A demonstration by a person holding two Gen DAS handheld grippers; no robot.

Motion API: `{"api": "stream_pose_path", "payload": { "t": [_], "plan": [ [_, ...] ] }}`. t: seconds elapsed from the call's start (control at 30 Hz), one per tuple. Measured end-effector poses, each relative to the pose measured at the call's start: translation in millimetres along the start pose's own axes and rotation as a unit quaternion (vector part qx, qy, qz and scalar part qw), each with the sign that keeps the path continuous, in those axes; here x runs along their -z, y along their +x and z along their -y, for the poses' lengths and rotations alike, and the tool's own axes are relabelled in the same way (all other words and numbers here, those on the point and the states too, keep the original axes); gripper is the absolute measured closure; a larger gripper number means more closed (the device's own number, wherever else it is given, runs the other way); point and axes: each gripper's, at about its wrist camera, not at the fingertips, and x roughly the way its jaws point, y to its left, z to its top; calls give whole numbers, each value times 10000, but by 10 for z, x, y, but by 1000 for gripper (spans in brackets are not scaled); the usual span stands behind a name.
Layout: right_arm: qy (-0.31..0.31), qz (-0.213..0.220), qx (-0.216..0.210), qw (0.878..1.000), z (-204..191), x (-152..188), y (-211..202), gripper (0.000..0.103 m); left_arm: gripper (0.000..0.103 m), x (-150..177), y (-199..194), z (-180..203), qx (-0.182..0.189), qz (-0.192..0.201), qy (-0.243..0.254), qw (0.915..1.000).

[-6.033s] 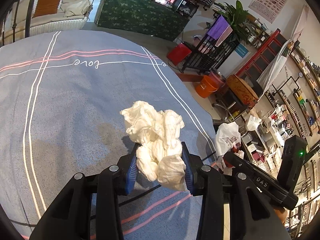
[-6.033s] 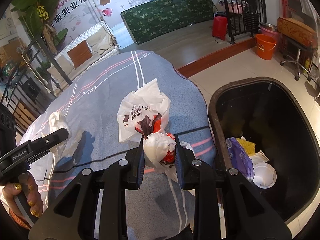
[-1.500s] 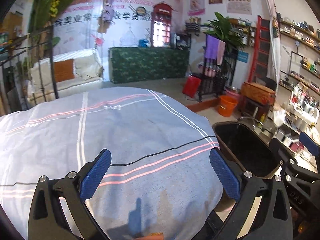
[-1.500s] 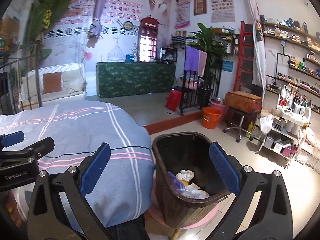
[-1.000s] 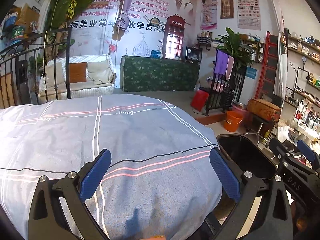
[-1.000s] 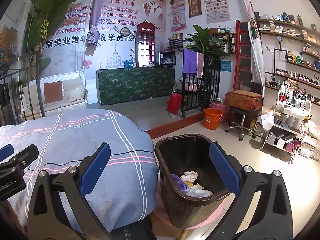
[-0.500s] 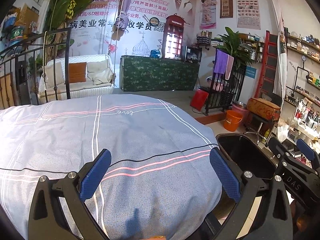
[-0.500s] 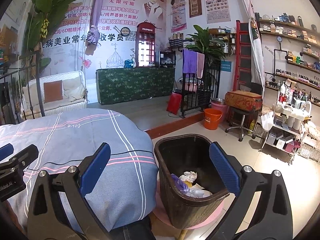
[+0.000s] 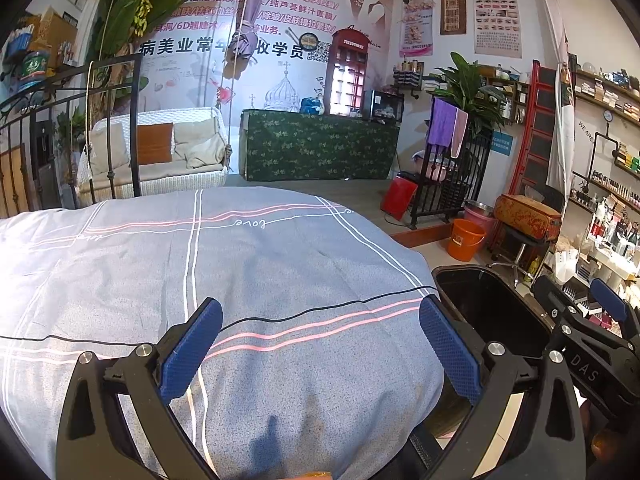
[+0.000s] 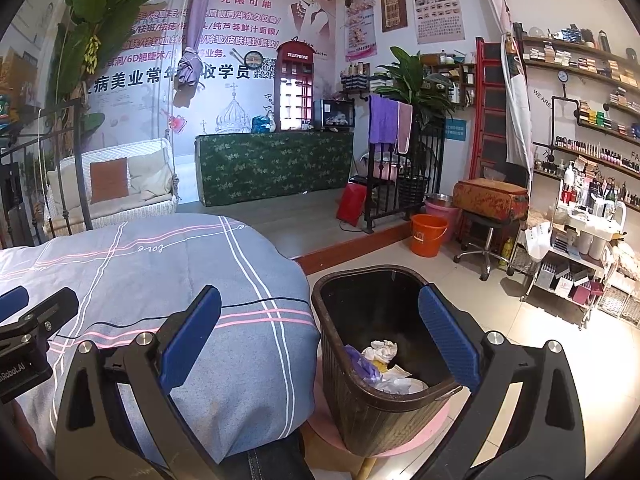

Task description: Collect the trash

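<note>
Matt cloth cover (image 9: 280, 264), woven-look bin (image 10: 360, 412)

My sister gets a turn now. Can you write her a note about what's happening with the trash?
Left tool: open, empty, above the blue-grey cloth.
Right tool: open, empty, by the dark bin.
Trash: crumpled tissue, purple and white scraps lie in the bin.
Done: no trash shows on the cloth in either view.
Left: check the parts of the cloth outside the views.
</note>
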Motion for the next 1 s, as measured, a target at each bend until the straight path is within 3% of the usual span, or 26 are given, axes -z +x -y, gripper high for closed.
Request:
{"api": "stream_pose_path", "payload": {
  "t": [1.0],
  "plan": [
    [-63, -250, -162, 9995, 1, 61, 94, 6, 6, 28, 34, -11, 53, -160, -55, 9998]
  ]
}}
